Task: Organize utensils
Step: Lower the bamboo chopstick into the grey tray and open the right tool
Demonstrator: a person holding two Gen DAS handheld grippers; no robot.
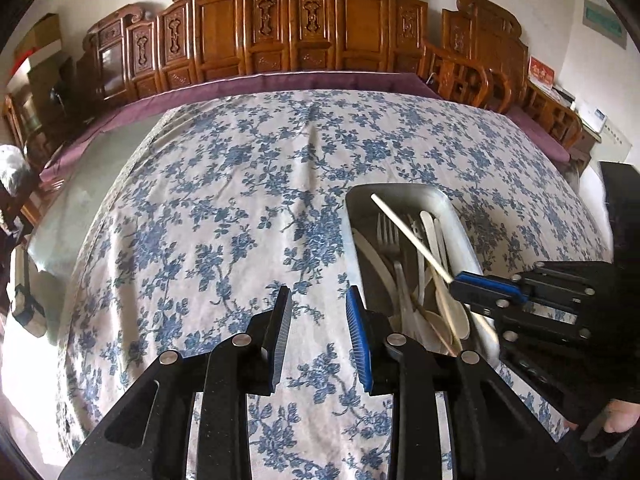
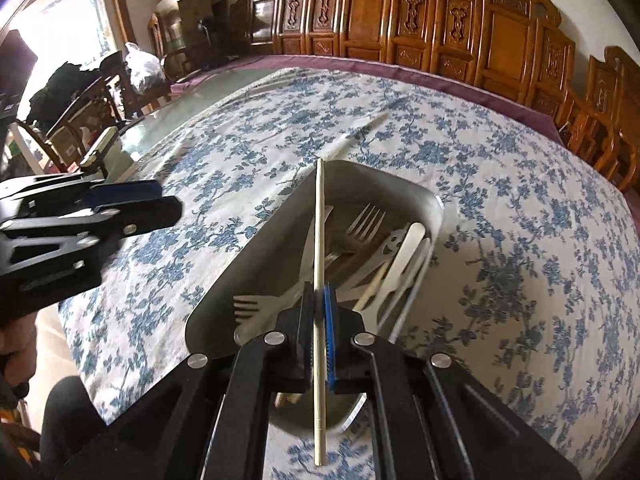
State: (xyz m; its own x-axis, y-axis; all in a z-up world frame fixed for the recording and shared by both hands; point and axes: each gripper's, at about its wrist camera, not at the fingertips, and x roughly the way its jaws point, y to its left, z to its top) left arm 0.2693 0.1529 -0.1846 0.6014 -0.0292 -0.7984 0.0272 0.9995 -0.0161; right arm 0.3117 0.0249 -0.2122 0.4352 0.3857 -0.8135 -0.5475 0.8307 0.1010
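Your right hand-held gripper (image 2: pixel 319 312) pinches one wooden chopstick (image 2: pixel 319 240) at lower center over the metal tray (image 2: pixel 256 236) of forks and pale utensils on the floral-clothed counter (image 2: pixel 500 208), while your left hand-held gripper (image 1: pixel 319 320) sits spread, carved wooden chairs (image 2: pixel 420 24) lining the top.

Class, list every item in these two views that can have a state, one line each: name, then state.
Left hand-held gripper: open, empty, over the tablecloth.
Right hand-held gripper: shut on the chopstick.
Pale wooden chopstick: gripped mid-length, above the tray.
Grey metal rectangular tray: holds cutlery.
Blue floral tablecloth: spread, wrinkled.
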